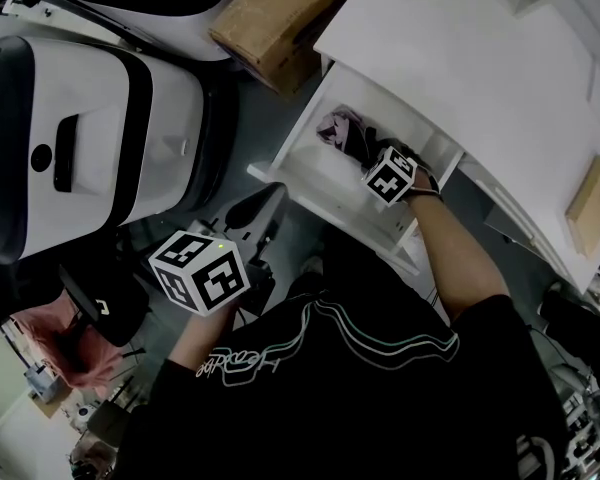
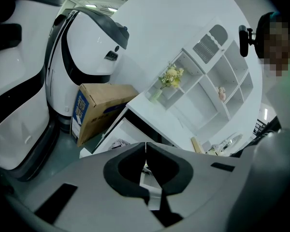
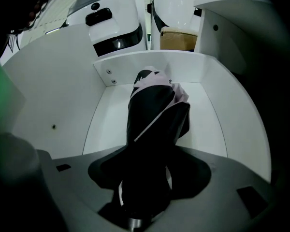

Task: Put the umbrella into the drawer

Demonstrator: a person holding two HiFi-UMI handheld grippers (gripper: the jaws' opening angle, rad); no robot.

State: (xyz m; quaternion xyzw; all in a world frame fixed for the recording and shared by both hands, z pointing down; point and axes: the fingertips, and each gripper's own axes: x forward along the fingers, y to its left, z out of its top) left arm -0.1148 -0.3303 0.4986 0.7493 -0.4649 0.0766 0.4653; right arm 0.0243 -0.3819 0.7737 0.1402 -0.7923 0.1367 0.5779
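A lab or test hall staged like a home: big white machines (image 1: pixel 90 138), a cardboard box (image 1: pixel 280 18), a white shelf unit (image 2: pixel 212 81) holding flowers (image 2: pixel 171 75).

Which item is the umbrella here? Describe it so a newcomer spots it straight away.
Find the white desk and its pulled-out drawer. Inside is the umbrella, a folded black bundle with pale pink edging, its near end between the jaws of the right gripper. It is the only dark, soft thing in that white drawer.

Head view steeply down; all views share drawer (image 1: pixel 328 176).
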